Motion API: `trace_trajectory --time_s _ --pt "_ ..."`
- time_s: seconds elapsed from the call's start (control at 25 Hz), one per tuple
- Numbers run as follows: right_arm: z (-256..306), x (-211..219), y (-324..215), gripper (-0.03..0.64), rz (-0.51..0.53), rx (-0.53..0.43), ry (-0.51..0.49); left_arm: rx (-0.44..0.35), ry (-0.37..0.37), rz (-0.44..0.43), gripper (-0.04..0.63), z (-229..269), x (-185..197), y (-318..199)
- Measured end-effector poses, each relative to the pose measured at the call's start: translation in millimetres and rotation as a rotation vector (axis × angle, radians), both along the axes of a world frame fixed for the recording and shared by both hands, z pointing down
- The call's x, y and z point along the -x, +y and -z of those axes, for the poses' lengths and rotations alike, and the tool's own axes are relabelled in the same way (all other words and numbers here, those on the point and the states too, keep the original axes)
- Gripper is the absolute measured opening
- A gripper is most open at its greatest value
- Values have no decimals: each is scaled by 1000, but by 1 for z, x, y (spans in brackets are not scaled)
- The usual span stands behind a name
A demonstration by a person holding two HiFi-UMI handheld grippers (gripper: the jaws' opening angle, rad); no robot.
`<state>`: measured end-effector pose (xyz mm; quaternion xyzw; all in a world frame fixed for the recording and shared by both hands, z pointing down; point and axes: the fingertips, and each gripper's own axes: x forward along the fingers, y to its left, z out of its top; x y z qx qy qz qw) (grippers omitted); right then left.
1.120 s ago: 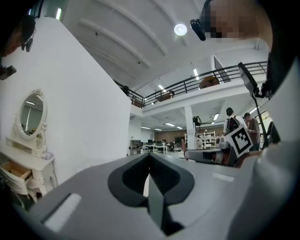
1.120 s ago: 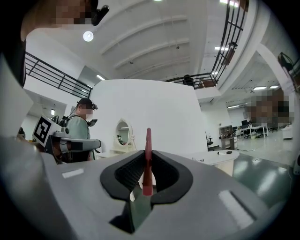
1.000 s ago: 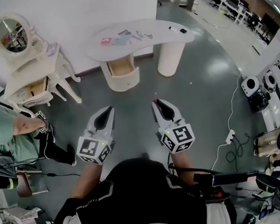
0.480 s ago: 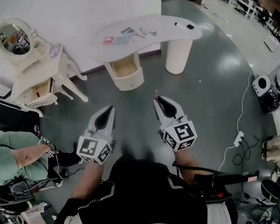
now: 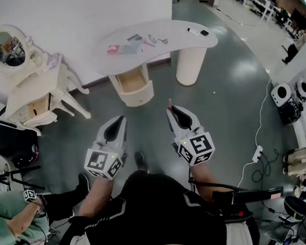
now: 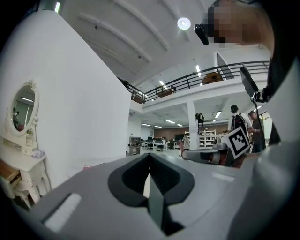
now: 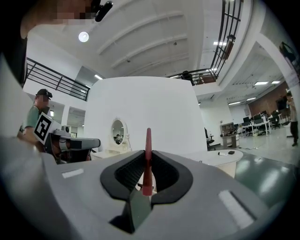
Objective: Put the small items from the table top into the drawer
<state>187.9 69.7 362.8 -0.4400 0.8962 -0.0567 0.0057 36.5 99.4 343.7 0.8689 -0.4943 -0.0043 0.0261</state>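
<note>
A curved white table (image 5: 179, 33) stands ahead across the grey floor, with several small items (image 5: 133, 42) scattered on its top and a black one (image 5: 203, 33) near its right end. Its wooden drawer (image 5: 132, 82) stands pulled open below. My left gripper (image 5: 120, 119) is held level well short of the table, its jaws together with nothing in them. My right gripper (image 5: 171, 112) is shut on a thin red stick (image 7: 148, 140) that pokes out past the fingertips. The right gripper view shows the table (image 7: 225, 157) far off.
A white vanity with an oval mirror (image 5: 8, 47) stands at the left by the wall. Someone in green sits at the lower left (image 5: 15, 224). Cables and a power strip (image 5: 256, 151) lie on the floor at the right, next to equipment (image 5: 282, 94).
The floor has slid under me and the seated person has drifted to the lower left corner. Both grippers keep their pose, and the red stick stays in the right one.
</note>
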Motion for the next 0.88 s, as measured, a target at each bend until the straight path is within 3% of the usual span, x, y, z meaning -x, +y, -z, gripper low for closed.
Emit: trace_trajectory --time_s 0.52,0.88 --pt "12 57 -87 49 -24 0 41 -60 29 -35 0 16 60 -97" --pt "18 104 -137 49 -26 3 69 -50 46 -59 0 13 104 -143"
